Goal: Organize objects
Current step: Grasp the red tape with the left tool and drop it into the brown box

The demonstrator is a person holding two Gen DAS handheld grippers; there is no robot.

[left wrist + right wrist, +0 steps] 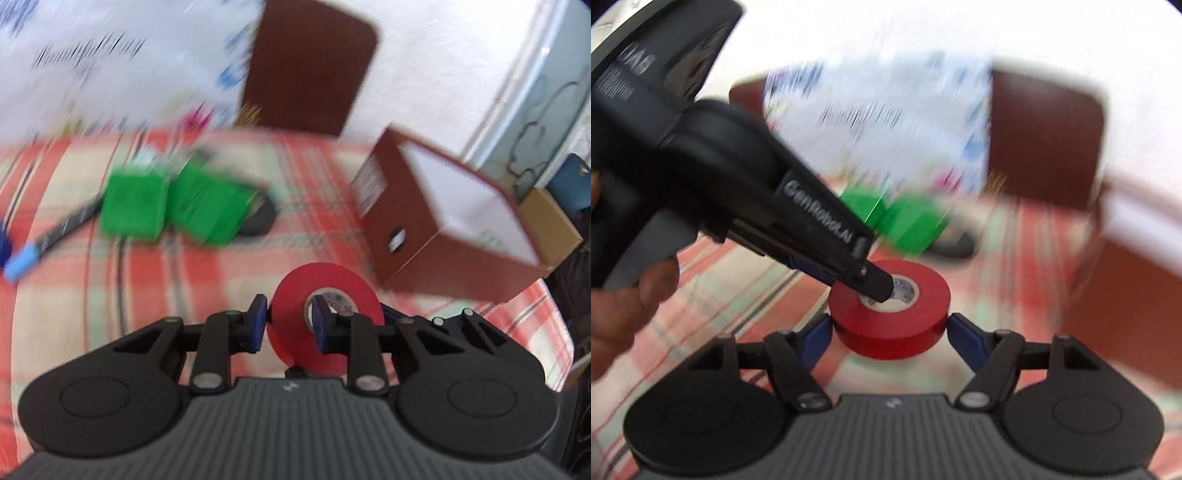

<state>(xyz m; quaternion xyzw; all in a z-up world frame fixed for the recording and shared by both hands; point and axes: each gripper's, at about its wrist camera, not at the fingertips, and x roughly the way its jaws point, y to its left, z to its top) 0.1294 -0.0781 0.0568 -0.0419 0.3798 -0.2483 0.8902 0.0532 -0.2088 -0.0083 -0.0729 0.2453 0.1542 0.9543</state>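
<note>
Here, in the left wrist view, the left gripper (289, 325) pinches one wall of a red tape roll (325, 317), one finger through its core, above a plaid cloth (184, 280) near a brown box (443, 229). From the right wrist view, the right gripper (890, 332) brackets the same roll (890, 314), its blue pads (964, 338) at the rim; whether they press cannot be told.

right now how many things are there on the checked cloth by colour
red: 1, tape roll
green: 2, blocks
black: 1, tape roll behind the green blocks
brown: 1, open box
black with blue cap: 1, marker
total: 6
</note>
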